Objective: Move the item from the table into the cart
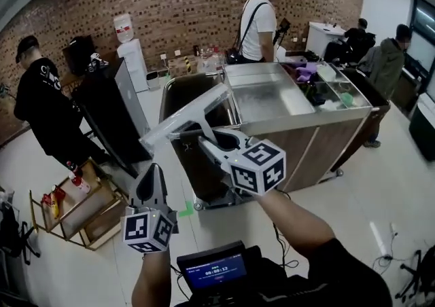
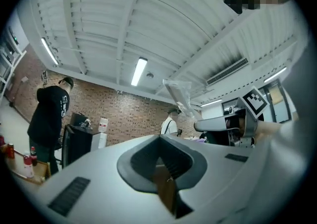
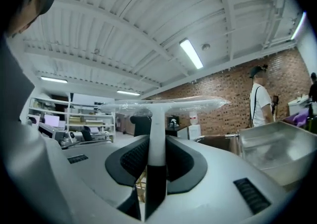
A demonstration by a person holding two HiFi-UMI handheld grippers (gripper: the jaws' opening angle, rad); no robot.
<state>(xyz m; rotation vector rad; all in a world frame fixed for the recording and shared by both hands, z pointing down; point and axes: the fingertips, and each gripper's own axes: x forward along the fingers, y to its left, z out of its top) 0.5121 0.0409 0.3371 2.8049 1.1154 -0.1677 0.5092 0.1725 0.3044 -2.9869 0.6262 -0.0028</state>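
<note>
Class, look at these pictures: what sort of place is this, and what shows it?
Probably a workshop or lab in an industrial building: a bare brick wall, a ribbed ceiling with strip lights, and a steel-topped cart on the open floor.

Glossy plastic-wrapped item [image 1: 187, 117]; rough brick wall [image 1: 170, 0]

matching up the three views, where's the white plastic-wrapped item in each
head view: plastic-wrapped white item at centre, slanting, stem in the right tool
left gripper view: right of centre, above the right tool
right gripper view: centre, stem clamped between the jaws
shared landmark: person in white t-shirt by the brick wall
</note>
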